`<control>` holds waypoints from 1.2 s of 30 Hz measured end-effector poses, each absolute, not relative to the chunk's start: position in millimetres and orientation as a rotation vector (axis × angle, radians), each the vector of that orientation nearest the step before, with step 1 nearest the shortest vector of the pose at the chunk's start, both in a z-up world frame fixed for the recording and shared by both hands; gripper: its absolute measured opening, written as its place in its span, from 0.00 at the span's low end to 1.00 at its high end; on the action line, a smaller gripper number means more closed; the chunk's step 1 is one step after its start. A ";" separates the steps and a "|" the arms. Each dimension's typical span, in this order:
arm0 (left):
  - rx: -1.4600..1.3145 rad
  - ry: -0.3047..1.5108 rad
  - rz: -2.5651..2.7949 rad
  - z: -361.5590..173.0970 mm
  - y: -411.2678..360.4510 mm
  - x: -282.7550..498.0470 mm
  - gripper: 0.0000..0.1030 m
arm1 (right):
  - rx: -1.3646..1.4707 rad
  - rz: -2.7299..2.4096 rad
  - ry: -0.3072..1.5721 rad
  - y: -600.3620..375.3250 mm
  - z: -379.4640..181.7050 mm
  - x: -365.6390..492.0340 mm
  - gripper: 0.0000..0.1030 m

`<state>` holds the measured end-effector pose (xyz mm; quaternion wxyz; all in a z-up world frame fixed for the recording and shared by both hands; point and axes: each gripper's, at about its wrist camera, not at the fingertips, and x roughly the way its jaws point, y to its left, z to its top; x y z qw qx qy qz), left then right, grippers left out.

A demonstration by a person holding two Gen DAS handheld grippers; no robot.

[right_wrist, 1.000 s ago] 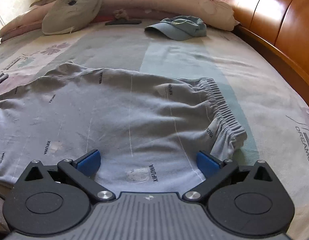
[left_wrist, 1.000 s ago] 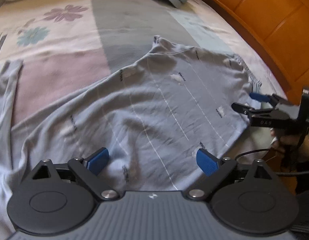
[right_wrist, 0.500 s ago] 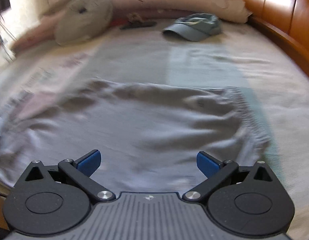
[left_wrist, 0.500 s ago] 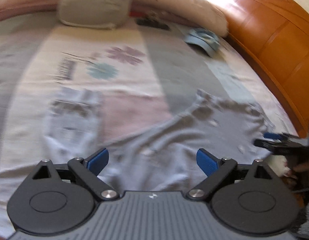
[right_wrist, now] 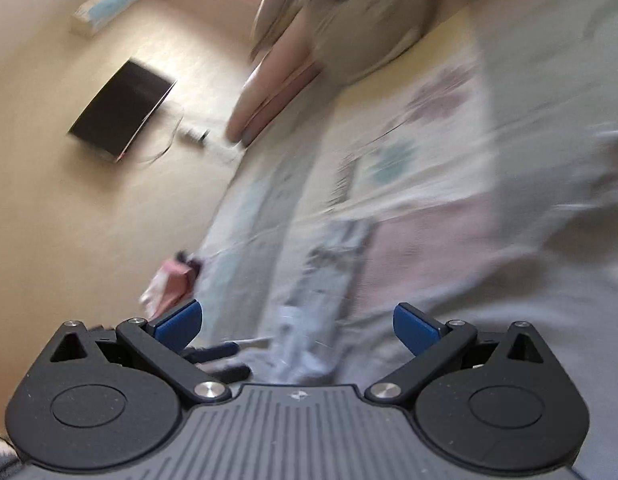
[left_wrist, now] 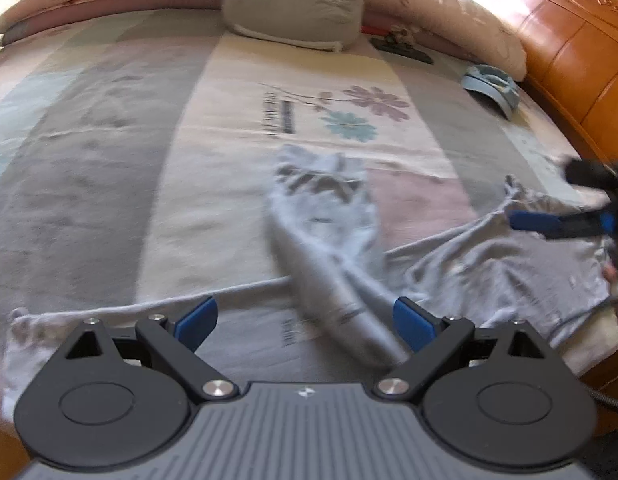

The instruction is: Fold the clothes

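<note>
Grippers first: my left gripper hangs low over the near edge of the bed with its blue pads spread wide and nothing between them; my right gripper is likewise wide open and empty, its own view badly smeared and tilted toward the floor and a dark flat object lying there. In the left wrist view the right gripper appears at the far right, just over the garment's right part, though blur hides whether it touches the cloth. Between and beyond my left pads lies the light grey garment, rumpled rather than flat: one narrow limb of it runs away from me toward the middle of the bedspread, a thin strip trails left along the near edge, and a wider, creased body spreads to the right. I judge it thin, light and entirely limp, so it will sag and bunch wherever it is unsupported and will drag on the bedspread instead of sliding cleanly. Hold is best taken at an edge or corner, where the fabric doubles at a seam or gathered hem, pinching both layers at once and lifting two points together. Farther off sit a grey pillow and, far right, a blue cap.
</note>
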<state>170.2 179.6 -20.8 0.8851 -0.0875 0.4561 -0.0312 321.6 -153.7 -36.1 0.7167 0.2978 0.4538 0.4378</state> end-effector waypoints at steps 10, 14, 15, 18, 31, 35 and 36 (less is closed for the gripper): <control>-0.257 0.914 0.013 -35.2 237.6 134.9 0.91 | 0.620 0.961 1.254 -38.9 -81.1 373.3 1.00; -0.297 0.897 0.031 -37.4 255.2 127.0 0.91 | 0.572 0.962 1.278 -16.7 -83.6 365.7 1.00; -0.318 0.888 0.028 -37.2 259.8 125.4 0.91 | 0.544 0.970 1.269 -12.6 -81.8 363.4 1.00; -0.394 0.854 0.001 -36.0 274.0 122.5 0.91 | 0.584 1.010 1.274 -8.6 -79.9 362.1 1.00; -0.425 0.827 0.023 -36.7 291.6 120.6 0.91 | 0.645 0.980 1.362 2.8 -86.2 362.2 1.00; -0.445 0.810 0.017 -32.4 296.1 115.4 0.91 | 0.665 1.065 1.347 15.3 -70.4 358.3 1.00; -0.455 0.806 0.019 -32.3 298.4 113.5 0.91 | 0.661 1.087 1.344 18.2 -65.0 356.4 1.00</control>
